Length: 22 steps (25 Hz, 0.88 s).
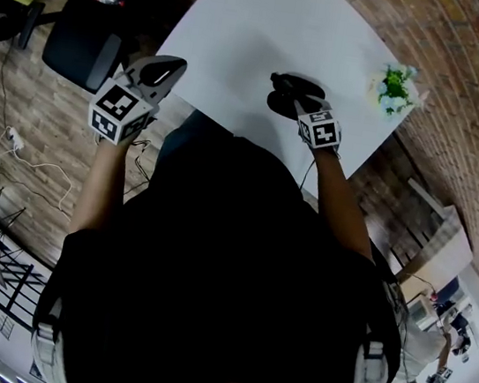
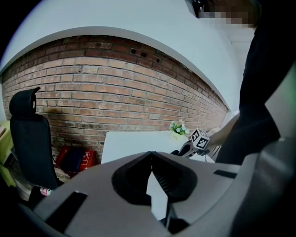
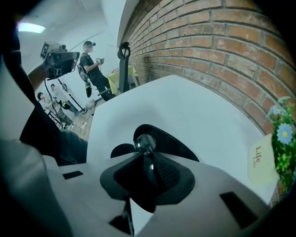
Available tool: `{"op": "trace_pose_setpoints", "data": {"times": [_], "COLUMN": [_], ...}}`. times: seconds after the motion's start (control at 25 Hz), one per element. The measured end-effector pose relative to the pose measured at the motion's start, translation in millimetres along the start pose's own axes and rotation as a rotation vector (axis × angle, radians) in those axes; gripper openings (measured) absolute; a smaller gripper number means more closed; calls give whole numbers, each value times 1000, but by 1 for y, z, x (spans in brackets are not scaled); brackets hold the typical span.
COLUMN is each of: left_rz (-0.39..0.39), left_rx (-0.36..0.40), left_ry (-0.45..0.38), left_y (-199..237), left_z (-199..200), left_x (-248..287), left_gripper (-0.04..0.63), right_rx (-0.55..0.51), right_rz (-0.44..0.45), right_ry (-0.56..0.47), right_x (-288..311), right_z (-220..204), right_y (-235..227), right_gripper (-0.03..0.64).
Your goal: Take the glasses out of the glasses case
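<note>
Your right tool [image 3: 147, 159] is clamped on the glasses [image 3: 145, 142], with a lens just past its tips and the open black glasses case [image 3: 178, 144] right behind on the white bench [image 3: 194, 115]. Your left tool [image 2: 151, 159], pinched together on nothing, hangs well apart, off the bench edge.

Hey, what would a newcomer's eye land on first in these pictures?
The white table stands out brightly against the brick wall. Near its front edge the right gripper is shut on the glasses, just over the black case. A flower pot sits at the table's far right corner, and the left gripper hangs shut off the left edge.
</note>
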<state>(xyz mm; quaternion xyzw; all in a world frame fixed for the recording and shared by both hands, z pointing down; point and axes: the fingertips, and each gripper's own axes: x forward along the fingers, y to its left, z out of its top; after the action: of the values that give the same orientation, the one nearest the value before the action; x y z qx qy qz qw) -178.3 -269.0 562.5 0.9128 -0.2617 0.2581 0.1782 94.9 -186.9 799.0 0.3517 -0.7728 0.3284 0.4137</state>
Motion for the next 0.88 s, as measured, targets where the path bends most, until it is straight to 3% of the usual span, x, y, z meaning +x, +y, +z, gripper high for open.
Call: {"op": "trace_pose_setpoints", "data": {"times": [0.88], "left_rz": [-3], "left_rx": [-47], "left_ry": [29], "left_y": [10], "left_z": [-10], "left_x": [15], "left_gripper": [11], "right_rx": [-113], "right_rz": [5], "right_ry": [103], "right_x": [29], "right_z": [-3], "right_y": [-8], "right_gripper": [95]}}
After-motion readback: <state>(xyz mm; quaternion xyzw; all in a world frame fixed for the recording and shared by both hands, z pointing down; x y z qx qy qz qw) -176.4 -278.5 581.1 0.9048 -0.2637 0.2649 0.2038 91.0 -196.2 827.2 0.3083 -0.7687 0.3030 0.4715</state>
